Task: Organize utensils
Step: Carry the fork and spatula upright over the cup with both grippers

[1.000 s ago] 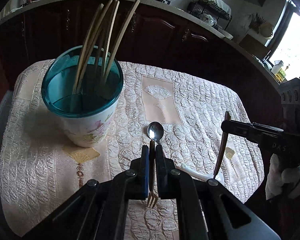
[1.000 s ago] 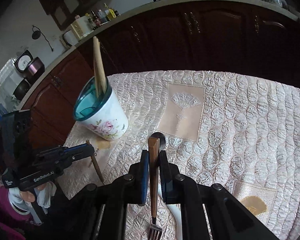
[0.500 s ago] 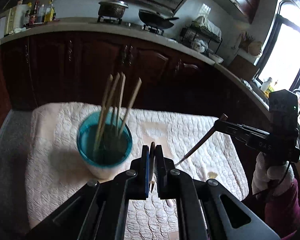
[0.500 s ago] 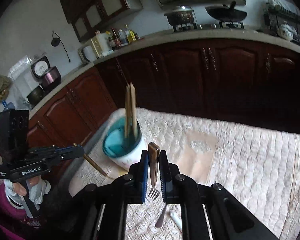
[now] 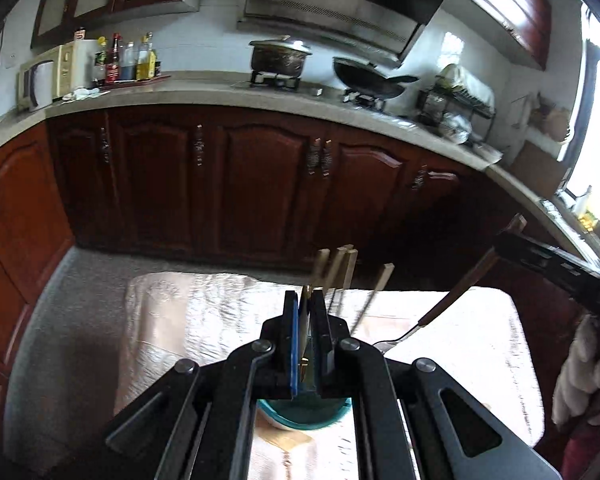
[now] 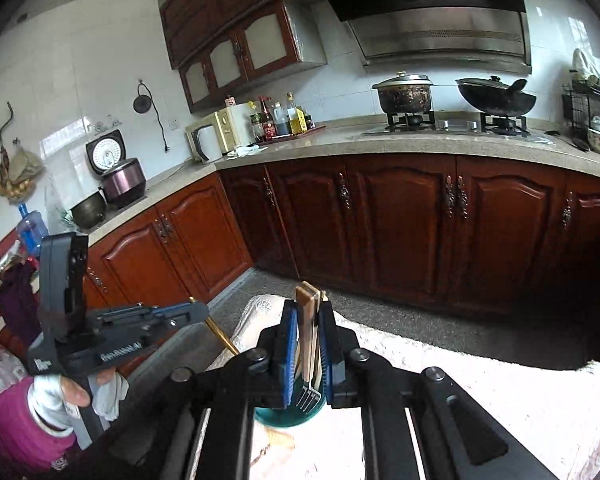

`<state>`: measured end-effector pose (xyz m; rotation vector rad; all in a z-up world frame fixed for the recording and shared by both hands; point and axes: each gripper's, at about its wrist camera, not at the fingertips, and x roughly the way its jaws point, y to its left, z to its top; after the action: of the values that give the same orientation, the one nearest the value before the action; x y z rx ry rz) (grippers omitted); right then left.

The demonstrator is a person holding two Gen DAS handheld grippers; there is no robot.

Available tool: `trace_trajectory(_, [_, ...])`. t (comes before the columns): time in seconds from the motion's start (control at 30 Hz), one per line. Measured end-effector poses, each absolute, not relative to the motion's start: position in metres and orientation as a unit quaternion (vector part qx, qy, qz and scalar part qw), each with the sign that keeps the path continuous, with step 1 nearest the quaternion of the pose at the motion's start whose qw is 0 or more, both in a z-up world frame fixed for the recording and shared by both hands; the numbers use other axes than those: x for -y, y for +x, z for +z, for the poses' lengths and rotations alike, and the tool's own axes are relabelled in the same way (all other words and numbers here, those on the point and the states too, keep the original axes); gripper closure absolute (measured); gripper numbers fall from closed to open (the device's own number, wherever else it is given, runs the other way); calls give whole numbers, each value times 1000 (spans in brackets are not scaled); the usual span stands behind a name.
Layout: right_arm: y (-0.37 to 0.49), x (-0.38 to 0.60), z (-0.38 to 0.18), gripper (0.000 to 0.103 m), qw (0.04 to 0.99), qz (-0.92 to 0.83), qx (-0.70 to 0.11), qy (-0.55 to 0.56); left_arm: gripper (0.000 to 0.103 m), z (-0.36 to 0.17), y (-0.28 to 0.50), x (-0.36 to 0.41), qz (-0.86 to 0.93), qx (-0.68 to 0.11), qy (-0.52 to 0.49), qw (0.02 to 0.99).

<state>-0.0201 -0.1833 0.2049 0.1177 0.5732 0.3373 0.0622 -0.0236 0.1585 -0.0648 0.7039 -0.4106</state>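
Left gripper (image 5: 307,322) fingers clamped on a gold-handled utensil (image 6: 220,337), right gripper (image 6: 307,334) fingers clamped on a fork (image 6: 309,360)

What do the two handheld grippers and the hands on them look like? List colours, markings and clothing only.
Both grippers, left gripper and right gripper, are black with blue finger pads and flat linkage arms on round pivot bolts. The left carries white lettering. Each hand wears a white glove, over a magenta sleeve.

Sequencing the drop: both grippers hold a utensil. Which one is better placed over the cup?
Right, narrowly. The right gripper is shut on the fork, whose tines hang over the teal cup. In that view the gold-handled utensil in the left gripper sits left of the cup.
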Motion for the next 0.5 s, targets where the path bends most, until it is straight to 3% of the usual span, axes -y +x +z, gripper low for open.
trace_trajectory(0.5, [35,141,126,91,925,156,-345,18,98,89,92,28,-172,-397,-25,901])
